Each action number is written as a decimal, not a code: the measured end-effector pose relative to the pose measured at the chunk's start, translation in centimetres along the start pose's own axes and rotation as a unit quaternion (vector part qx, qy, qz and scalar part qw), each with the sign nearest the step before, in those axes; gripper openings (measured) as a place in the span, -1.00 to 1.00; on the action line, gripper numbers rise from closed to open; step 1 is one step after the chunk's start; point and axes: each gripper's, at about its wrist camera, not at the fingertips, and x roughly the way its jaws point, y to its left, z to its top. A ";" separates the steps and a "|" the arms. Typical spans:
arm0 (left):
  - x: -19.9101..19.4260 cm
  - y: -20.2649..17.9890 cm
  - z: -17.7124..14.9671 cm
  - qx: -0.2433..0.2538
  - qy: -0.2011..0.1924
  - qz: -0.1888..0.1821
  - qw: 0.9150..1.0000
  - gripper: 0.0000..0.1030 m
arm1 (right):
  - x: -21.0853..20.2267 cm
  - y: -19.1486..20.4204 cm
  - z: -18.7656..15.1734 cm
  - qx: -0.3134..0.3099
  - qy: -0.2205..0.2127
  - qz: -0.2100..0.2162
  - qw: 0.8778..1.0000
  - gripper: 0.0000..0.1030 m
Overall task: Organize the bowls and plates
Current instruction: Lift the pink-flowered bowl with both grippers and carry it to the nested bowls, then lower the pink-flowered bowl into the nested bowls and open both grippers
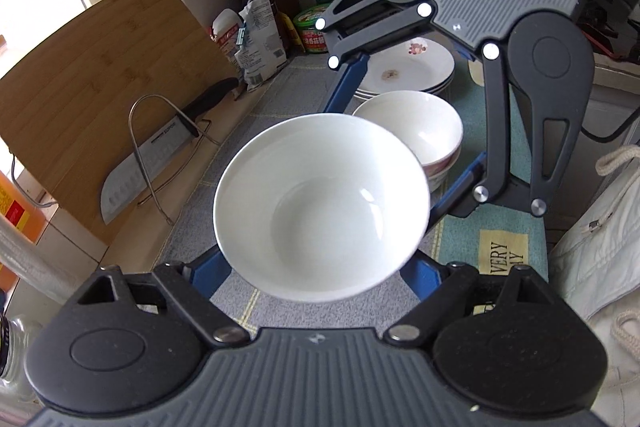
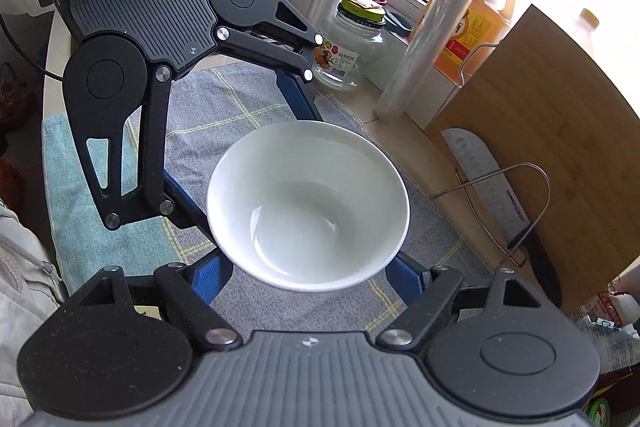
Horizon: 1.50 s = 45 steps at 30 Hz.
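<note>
A plain white bowl [image 1: 320, 203] [image 2: 308, 203] hangs above the grey cloth [image 1: 276, 99], gripped from two opposite sides. My left gripper [image 1: 320, 263] [image 2: 256, 167] is shut on it, one blue finger [image 1: 210, 277] at each side of its lower wall. Facing it, my right gripper [image 1: 384, 163] [image 2: 308, 267] is shut on the same bowl. Behind it in the left wrist view, stacked white bowls [image 1: 416, 131] sit on the cloth. A stack of flower-printed plates [image 1: 408, 71] lies farther back.
A bamboo cutting board [image 1: 100, 87] [image 2: 560, 131] leans on the wall with a cleaver [image 1: 148, 163] in a wire rack. Sauce bottles and packets [image 1: 256, 39] crowd the corner. A glass jar [image 2: 352, 47], film rolls [image 2: 432, 39] and an oil jug [image 2: 480, 15] line the windowsill. A teal mat [image 1: 480, 239] covers the counter's edge.
</note>
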 end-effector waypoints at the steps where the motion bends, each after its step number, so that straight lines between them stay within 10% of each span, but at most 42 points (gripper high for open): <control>1: 0.3 -0.2 0.5 0.004 -0.002 -0.003 1.000 0.74 | -0.3 -0.2 -0.4 0.003 0.001 -0.004 1.000 0.68; 23: 6.1 -2.9 7.2 0.071 -0.027 -0.074 0.994 0.74 | -4.1 -3.4 -7.7 0.081 0.041 -0.059 0.994 0.68; 45: 10.4 -3.2 8.6 0.049 0.030 -0.132 0.990 0.73 | -2.4 -5.6 -11.6 0.155 0.055 -0.002 0.986 0.68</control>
